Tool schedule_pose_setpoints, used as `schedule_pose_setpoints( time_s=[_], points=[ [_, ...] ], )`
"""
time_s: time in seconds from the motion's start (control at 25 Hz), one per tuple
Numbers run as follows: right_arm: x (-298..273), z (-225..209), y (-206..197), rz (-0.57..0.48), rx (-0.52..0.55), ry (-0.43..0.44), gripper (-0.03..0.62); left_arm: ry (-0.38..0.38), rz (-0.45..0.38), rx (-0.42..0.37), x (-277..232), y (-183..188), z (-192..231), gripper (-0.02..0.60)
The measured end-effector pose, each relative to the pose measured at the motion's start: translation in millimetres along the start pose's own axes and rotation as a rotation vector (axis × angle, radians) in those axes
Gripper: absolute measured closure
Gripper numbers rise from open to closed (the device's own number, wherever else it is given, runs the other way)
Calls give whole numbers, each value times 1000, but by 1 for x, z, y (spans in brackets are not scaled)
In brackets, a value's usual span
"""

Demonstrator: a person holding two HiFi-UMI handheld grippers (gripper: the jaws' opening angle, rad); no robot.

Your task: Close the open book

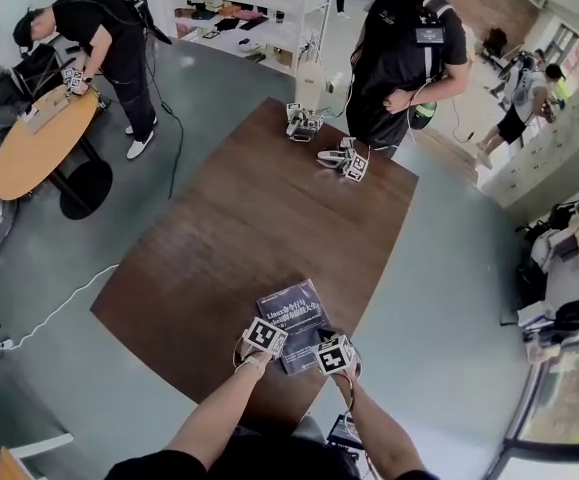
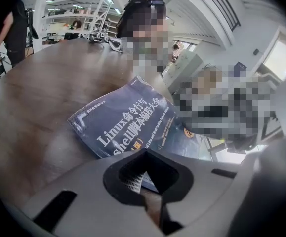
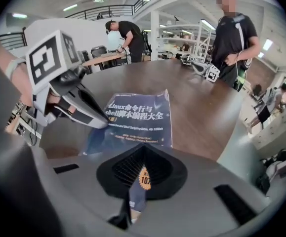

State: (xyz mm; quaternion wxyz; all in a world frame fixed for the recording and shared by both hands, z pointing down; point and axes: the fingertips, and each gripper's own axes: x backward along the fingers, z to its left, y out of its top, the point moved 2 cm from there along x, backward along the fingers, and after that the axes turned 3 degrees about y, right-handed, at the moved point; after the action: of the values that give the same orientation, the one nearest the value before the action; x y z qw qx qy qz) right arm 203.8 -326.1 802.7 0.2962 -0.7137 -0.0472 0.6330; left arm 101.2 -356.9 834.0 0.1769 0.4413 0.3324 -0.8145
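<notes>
Right claw (image 3: 132, 212) grips the book's (image 3: 140, 118) near corner by the table (image 1: 269, 198) edge; closed left claw (image 3: 101, 124) alongside.

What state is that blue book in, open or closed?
Closed, it seems: the book lies on the table, printed front cover up, no spread pages showing.

Book (image 1: 291, 313): dark-blue paperback with white Linux/shell title text, closed, front cover up, lying at the near edge of the brown tabletop (image 1: 249, 218).
</notes>
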Motion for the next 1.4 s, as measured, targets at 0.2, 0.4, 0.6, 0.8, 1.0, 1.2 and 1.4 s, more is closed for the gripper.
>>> schedule_pose_setpoints(
  time_s=[0.2, 0.4, 0.6, 0.8, 1.0, 1.2, 1.4],
  points=[
    [-27, -2, -13, 70, 48, -23, 605, -11, 8, 25, -3, -3, 2, 578],
    [-30, 2, -15, 147, 154, -26, 613, -57, -29, 94, 0, -3, 3, 578],
    [-32, 1, -10, 150, 91, 13, 617, -23, -35, 57, 2, -1, 4, 578],
    [-34, 2, -13, 137, 159, -55, 619, -49, -17, 54, -5, 0, 5, 578],
    [-38, 3, -15, 152, 200, -55, 620, -29, 5, -49, -6, -2, 2, 578],
    [-39, 5, -16, 131, 197, -81, 620, -14, -162, -20, -1, -10, 3, 578],
    [-37, 4, -15, 91, 193, -91, 620, -40, -204, -37, 15, -18, -24, 578]
  ],
)
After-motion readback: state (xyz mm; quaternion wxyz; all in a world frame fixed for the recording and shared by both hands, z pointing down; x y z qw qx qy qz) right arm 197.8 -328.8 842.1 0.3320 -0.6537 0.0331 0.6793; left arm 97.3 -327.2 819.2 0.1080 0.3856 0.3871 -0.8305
